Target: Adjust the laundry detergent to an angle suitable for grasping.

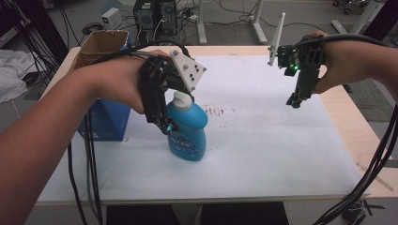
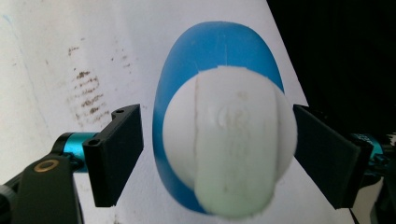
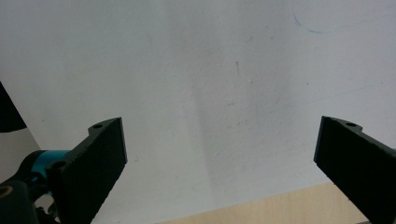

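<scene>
A blue plastic bottle [image 1: 187,131] with a white cap [image 1: 182,100] stands upright on the white sheet left of the table's middle. My left gripper [image 1: 168,127] points down over it from the left. In the left gripper view the cap [image 2: 229,158] sits between the two black pads [image 2: 116,156] of the left gripper [image 2: 219,161]. There is a clear gap at the left pad, and the right pad is at the cap's edge. My right gripper [image 1: 294,101] hangs in the air at the far right, jaws wide apart. In the right gripper view, the right gripper [image 3: 219,163] has nothing between its jaws.
An open cardboard box [image 1: 101,44] stands at the table's back left, with a blue box [image 1: 110,119] in front of it beside my left hand. The white sheet [image 1: 263,140] covers most of the wooden table [image 1: 349,122]. Cables trail off the front edge.
</scene>
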### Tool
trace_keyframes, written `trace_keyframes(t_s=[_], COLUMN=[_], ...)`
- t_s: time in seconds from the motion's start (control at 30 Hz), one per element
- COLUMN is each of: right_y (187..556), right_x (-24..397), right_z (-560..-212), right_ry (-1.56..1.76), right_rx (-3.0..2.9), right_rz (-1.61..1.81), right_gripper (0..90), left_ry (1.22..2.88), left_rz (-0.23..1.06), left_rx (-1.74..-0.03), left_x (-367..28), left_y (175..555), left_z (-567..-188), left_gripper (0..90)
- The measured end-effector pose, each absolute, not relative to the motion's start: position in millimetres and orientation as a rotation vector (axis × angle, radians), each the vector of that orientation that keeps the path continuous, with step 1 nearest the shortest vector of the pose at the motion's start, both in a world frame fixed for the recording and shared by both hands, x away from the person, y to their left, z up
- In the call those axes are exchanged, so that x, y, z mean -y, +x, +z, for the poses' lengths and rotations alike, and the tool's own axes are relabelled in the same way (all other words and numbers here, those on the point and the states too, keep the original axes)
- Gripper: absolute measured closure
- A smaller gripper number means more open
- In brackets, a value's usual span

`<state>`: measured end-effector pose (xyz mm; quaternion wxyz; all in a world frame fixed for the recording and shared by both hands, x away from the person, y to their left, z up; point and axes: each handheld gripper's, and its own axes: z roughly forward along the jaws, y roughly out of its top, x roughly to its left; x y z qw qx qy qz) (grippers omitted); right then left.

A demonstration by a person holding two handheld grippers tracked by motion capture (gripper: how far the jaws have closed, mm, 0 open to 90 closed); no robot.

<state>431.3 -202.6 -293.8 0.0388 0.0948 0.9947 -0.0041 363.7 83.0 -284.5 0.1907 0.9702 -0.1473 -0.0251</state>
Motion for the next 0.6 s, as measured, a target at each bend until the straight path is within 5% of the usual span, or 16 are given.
trace_keyframes(t_s=[0.6], right_y=[434], right_x=[192], right_z=[-289], right_ry=[0.252], right_rx=[-3.054], right_rz=[0.007], right_gripper=[1.7], left_ry=[2.925], left_rz=[-0.060], left_rx=[0.245], left_x=[-99], left_y=[371], left_z=[-249], left_gripper=[7.0])
